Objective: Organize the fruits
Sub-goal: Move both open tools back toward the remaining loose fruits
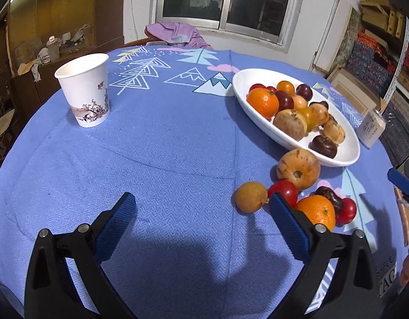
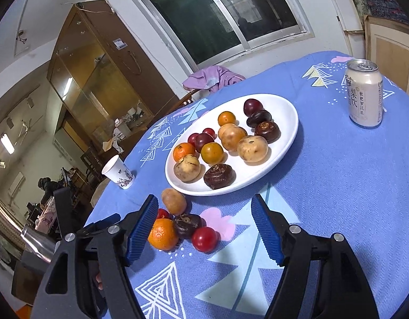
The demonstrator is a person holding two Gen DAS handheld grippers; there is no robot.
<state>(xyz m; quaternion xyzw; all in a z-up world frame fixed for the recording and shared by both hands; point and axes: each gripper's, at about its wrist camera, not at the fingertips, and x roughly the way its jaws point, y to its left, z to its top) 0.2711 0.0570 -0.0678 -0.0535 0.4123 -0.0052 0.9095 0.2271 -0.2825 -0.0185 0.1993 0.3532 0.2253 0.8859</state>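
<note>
Orange tangerine beside left-hand jaw

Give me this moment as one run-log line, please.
left gripper: open, empty | right gripper: open, empty | loose fruit beside plate

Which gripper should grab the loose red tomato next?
Probably right. The right gripper stands open with the red tomato between its fingers; the left gripper frames only bare cloth.

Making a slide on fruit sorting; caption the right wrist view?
Open right hand-held gripper above loose fruits beside a white plate of fruit.
</note>
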